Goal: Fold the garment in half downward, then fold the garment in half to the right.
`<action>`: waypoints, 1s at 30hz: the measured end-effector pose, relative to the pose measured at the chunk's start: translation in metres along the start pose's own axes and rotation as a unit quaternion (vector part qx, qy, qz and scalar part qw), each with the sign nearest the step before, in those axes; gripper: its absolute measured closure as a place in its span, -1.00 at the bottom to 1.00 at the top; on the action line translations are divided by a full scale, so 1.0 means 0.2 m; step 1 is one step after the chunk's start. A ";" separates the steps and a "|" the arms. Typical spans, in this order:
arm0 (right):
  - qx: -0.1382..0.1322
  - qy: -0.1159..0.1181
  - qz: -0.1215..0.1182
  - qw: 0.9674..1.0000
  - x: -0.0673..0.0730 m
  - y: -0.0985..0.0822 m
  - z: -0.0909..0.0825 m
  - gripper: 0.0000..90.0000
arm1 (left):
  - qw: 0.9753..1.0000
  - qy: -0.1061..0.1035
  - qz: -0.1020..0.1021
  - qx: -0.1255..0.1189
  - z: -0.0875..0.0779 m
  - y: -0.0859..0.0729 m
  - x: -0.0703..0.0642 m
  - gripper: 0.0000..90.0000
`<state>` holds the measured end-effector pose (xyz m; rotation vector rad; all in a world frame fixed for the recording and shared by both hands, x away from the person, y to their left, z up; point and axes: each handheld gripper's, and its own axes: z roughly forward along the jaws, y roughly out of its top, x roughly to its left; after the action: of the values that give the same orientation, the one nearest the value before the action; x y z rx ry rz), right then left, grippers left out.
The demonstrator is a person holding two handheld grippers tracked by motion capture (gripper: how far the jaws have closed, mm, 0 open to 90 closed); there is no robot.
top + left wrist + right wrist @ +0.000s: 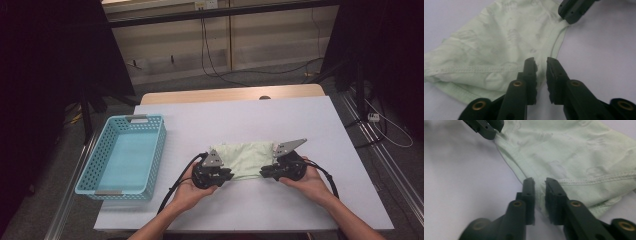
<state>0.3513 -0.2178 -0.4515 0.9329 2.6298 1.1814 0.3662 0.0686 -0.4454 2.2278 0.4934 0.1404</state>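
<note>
Cloth, high view: pale green cloth [248, 159] lies flat on the surface [240, 120], long axis running between left fingers [226, 174] and right fingers [266, 171], each at one near corner.
Left gripper view: fingers [530, 72] slightly spread, cloth hem in the gap, not pinched.
Right gripper view: fingers [554, 192] slightly spread astride the hem.

Both grippers [232, 175] [261, 172] are black — brass-ringed pivots, grey three-cornered top plates, black trailing cables.

The high view looks forward and down on the whole table [300, 210] from afar. Each gripper view sits low and close, facing inward; both share the pale green cloth [499, 50].
</note>
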 end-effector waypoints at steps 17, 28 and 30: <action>-0.060 -0.015 0.017 0.998 0.07 0.04 0.01 0.07 | 0.992 0.094 -0.073 -0.038 -0.07 -0.01 0.19 -0.64; -0.054 -0.011 0.007 0.998 0.15 0.12 0.11 -0.14 | 0.990 0.095 -0.091 -0.040 -0.07 -0.01 0.27 -0.77; -0.052 -0.007 0.008 0.999 0.16 0.13 0.12 -0.15 | 0.991 0.095 -0.087 -0.039 -0.07 0.00 0.28 -0.76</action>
<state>0.3471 -0.1709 -0.4452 0.9400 2.5269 1.2974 0.4147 0.1001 -0.4400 2.0938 0.7694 0.2773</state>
